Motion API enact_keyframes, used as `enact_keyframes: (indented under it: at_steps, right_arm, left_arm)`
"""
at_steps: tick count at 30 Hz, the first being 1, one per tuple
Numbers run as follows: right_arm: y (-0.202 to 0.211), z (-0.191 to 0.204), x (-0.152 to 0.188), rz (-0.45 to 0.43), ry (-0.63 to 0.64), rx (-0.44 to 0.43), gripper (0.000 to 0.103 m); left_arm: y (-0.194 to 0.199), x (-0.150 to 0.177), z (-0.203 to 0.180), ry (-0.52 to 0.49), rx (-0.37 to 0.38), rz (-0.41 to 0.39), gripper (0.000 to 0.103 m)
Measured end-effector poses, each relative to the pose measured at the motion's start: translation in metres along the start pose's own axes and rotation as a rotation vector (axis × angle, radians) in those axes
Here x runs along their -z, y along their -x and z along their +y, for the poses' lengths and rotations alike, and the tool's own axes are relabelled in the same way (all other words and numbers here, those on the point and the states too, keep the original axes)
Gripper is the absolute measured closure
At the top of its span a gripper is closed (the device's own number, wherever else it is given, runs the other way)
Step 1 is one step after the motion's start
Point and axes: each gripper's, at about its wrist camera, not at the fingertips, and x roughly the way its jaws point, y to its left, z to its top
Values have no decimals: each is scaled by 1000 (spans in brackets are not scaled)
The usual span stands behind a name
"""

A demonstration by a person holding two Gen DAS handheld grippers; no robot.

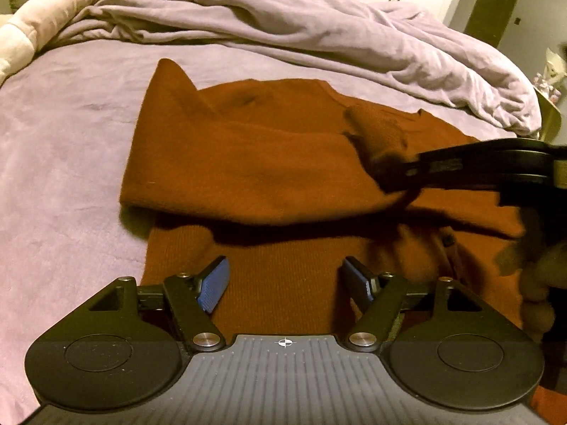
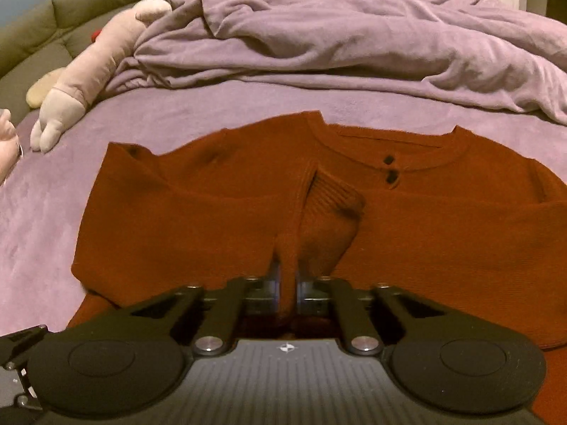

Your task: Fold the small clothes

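Two grippers: both over one rust-brown sweater (image 2: 212, 219), the landmark for everything below.
Sweater: lies front-up on the lilac bed sheet (image 2: 46, 219), neckline with two dark buttons (image 2: 389, 168) at its far edge.
Left sleeve: folded across the sweater's chest, ribbed cuff (image 2: 333, 198) near the buttons.
Right gripper (image 2: 287, 283): jaws clenched on a pinch of the sleeve fabric just below the cuff.
Left gripper (image 1: 285, 279): jaws released and spread, blue pads (image 1: 212, 283) above the sweater's lower body, holding nothing.
Duvet (image 2: 354, 42): crumpled lilac heap beyond the sweater's collar.
Plush toy (image 2: 88, 78): pale, beyond the sweater's left shoulder, at the sheet's edge.
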Motion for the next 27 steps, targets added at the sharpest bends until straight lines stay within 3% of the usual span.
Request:
enact_keyframes:
  at_steps: [3,6,7,9,11,17,21,23,27]
  right_arm:
    - [38,-25,4,-136,-29,49,98]
    - [70,-64,18,-250,-102,167,98]
    - [72,-81,25,-249,-137,184,97]
    - [66,-122,38,-155,-268,171,96]
    - [62,-157,52,-89,-417,111,85]
    - [68,-189,64,-132,-549,30,83]
    - [57,-191,46,-126,-492,79,87]
    - [57,-183,36,-127,-413,117,97]
    - [64,-174,24,-172,-322,145,98]
  left_arm:
    - [3,-2,1,21,-10,-9,27]
    - [1,-3,2,38,-19,-3,27]
    - [-1,-4,2,48,-20,2,27]
    - [-3,-5,1,66,-25,11,27]
    - [-4,-7,-2,73,-26,13,26]
    - [-12,-19,-7,77,-40,22,24]
    - [-18,-25,-9,72,-54,39,24]
    - [-20,-25,-10,60,-66,41,22]
    - [-23,-24,-12,59,-75,40,20]
